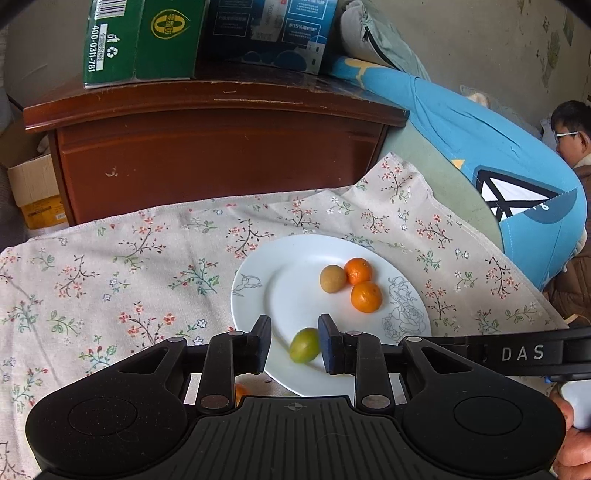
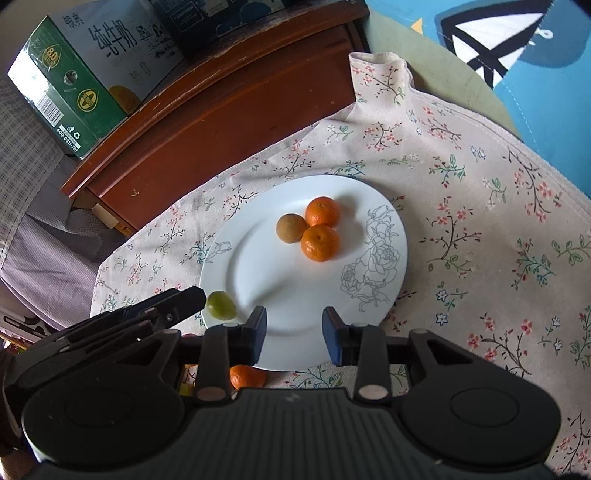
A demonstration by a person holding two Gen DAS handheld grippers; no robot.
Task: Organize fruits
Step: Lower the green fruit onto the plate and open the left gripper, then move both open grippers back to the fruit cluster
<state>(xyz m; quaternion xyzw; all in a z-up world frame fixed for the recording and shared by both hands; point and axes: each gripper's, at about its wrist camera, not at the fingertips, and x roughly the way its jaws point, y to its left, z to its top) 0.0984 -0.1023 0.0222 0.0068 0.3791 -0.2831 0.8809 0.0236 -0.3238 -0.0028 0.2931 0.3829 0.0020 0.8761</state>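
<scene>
Fruits [image 2: 314, 229], five in sight, mostly on a white plate [image 2: 295, 280].

Nearest: a loose tangerine [image 2: 246, 376], off the plate, on the floral cloth [image 2: 480, 206] just beside the plate's near rim and half hidden under the tool bodies (only a sliver of orange in the left wrist view [image 1: 241, 392]).

Next: left tongs [image 1: 293, 325], parted narrowly, with a small green fruit [image 1: 304, 345] between the pads. A clear gap on the fruit's left side, the right pad close against it or touching, so not clamped. Seen from the right wrist, the same green fruit [image 2: 221, 304] just past the tips of the left tongs [image 2: 184, 299], at the plate's near-left rim; cannot tell whether resting there or off the surface.

Right tongs [image 2: 293, 317] also parted narrowly, nothing between the pads, poised over the plate's near rim.

Farther in, right of the plate's centre: three fruits bunched together and touching. A near tangerine [image 2: 320, 243], a far tangerine [image 2: 322, 211] behind it, a round brown fruit [image 2: 291, 228] to their left. Line-drawn roses on the plate's right rim.

Beyond the cloth: a dark wooden cabinet [image 1: 221, 158] with a green carton [image 1: 140, 40] and a blue carton [image 1: 266, 29] on top. To the right, a blue cushion [image 1: 480, 140]; at the far right edge, a person [image 1: 572, 129].
</scene>
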